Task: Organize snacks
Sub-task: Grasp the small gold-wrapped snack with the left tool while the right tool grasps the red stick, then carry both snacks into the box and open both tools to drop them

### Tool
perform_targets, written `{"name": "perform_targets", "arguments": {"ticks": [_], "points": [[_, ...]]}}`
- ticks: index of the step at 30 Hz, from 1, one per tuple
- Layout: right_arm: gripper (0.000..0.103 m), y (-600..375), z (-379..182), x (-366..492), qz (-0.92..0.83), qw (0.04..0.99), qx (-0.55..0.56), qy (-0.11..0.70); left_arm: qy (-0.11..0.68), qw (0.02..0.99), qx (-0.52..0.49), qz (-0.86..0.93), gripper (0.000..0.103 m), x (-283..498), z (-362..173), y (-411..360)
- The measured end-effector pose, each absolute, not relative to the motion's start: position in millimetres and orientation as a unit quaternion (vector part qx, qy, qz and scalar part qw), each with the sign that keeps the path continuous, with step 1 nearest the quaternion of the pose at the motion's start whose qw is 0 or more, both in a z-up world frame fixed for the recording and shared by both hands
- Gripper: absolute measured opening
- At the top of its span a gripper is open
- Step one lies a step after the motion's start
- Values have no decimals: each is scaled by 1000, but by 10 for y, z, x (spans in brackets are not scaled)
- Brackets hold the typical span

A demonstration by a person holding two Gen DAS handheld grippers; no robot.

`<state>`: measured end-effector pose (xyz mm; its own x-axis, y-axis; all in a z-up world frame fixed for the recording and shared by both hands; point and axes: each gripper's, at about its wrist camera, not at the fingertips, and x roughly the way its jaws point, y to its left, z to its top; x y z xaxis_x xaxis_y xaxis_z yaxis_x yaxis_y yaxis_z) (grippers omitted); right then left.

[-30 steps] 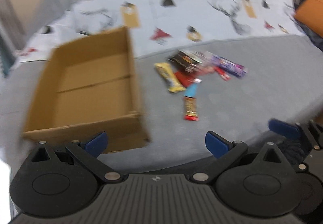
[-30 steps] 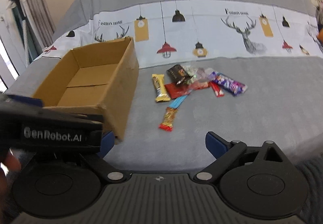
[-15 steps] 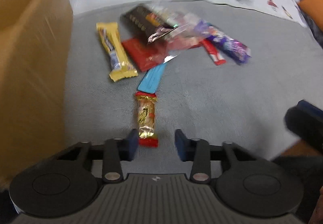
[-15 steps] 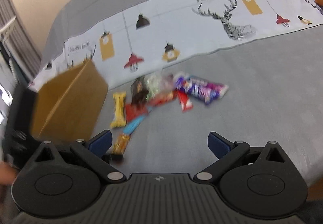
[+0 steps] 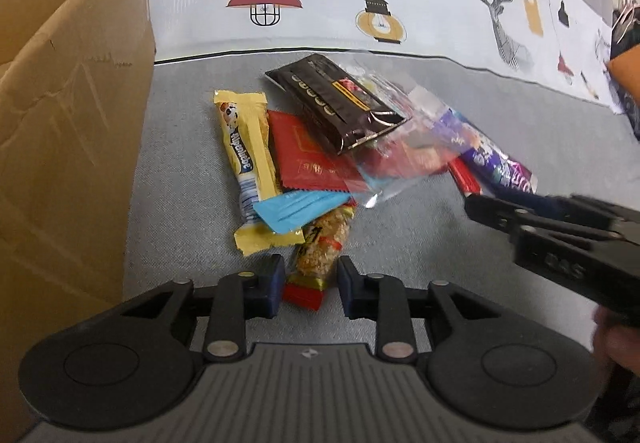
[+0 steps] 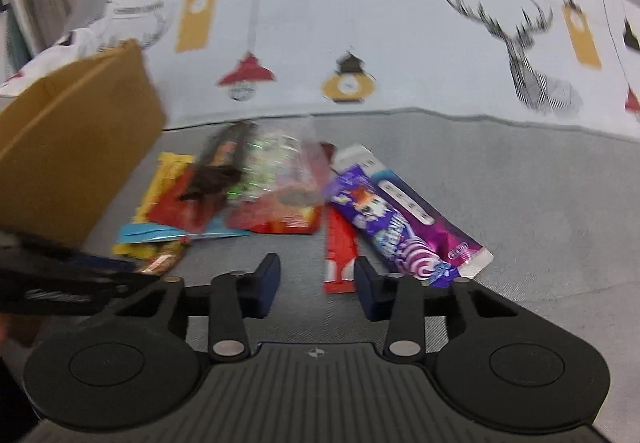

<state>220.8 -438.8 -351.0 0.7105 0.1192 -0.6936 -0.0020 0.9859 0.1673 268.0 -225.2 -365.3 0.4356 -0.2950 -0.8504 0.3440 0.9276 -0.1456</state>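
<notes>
Grey bedding with a lamp-and-deer printed sheet carried everything. Left tongs (image 5: 308, 285) had just narrowed around the near end of a nut bar (image 5: 320, 247), pads beside it, though contact was unclear. Right tongs (image 6: 318, 283) had just been closing, half open, a red bar (image 6: 340, 255) between the pads but untouched. Other snacks (image 5: 340, 123) lay heaped just beyond both. Left of them stood the box (image 5: 68, 123), its inside unseen. Sorting seemed barely begun.
</notes>
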Motion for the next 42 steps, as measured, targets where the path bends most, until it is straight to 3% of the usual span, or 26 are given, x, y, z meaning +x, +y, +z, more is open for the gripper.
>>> {"name": "perform_targets", "arguments": {"ticks": [5,6,7,17,23,27,29,30,33,42], "points": [[41,-4438,-3648,2380,23,920,70,386,483,853,-1,-197,32,2739,-3675,-2201],[36,-4413,-3650,2388,21,920,60,387,483,855,-21,-189,29,2725,-3680,-2155],[22,-4385,-3648,2379,13,920,48,389,485,854,-28,-186,27,2709,-3684,-2139],[22,-4282,-3517,1692,11,903,101,418,492,842,-7,-222,25,2368,-3685,-2115],[27,-4249,-3572,1817,22,909,86,406,487,844,-2,-224,31,2413,-3701,-2159],[32,-4085,-3603,1935,36,912,31,407,466,853,34,-233,23,2355,-3713,-2239],[29,-4009,-3621,1965,38,913,-4,406,459,855,44,-236,21,2324,-3732,-2258],[19,-4004,-3613,1985,38,912,-7,408,457,856,51,-237,21,2312,-3729,-2276],[13,-4069,-3580,2026,38,907,13,419,467,851,59,-235,20,2293,-3706,-2308],[12,-4160,-3294,1650,21,921,51,386,473,850,46,-227,18,1944,-3382,-2118]]}}
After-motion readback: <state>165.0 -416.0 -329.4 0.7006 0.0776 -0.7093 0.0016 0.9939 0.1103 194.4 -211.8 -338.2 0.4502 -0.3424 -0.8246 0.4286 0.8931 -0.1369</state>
